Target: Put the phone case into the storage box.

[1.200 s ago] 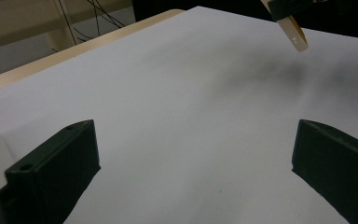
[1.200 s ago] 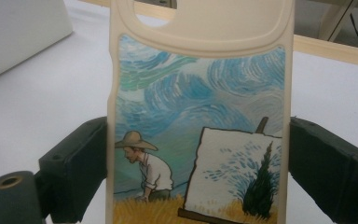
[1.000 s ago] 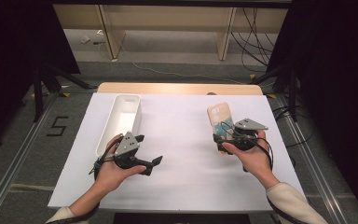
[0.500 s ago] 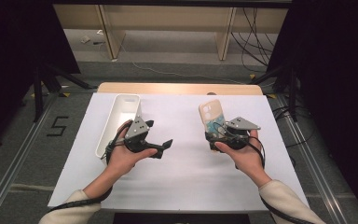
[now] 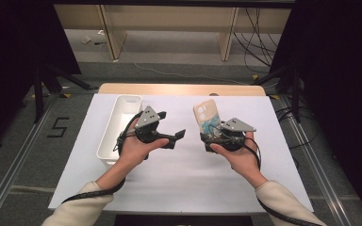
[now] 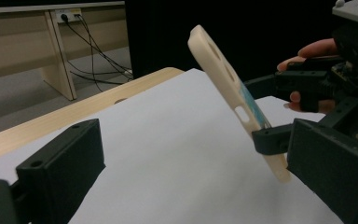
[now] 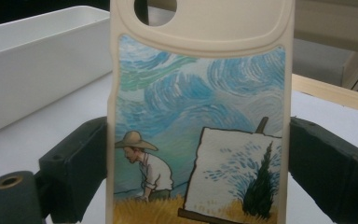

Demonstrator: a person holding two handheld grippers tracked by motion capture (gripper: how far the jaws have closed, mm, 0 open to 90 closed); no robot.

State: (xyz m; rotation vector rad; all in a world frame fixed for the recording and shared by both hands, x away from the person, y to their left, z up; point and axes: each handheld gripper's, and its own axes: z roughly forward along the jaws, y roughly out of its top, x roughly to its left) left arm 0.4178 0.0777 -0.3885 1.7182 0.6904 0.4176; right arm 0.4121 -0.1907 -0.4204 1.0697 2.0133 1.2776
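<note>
on floor tape [image 5: 58, 127], numeral 5

Desk [image 5: 122, 88]: you have a light wooden top, its far edge bare beyond the sheet.
Sheet [image 5: 179, 183]: a white paper sheet covers most of your desk, lying flat.
Bin [image 5: 104, 149]: a long white bin stands on the sheet's left part, open side up, running front to back.
Floor [image 5: 23, 155]: grey, with a taped "5" [image 5: 58, 127] left of your desk.
Cables [image 5: 254, 37]: dark leads hang and trail at the far right, behind your desk.
Shelf frame [image 5: 169, 19]: pale wooden uprights stand along the back.
</note>
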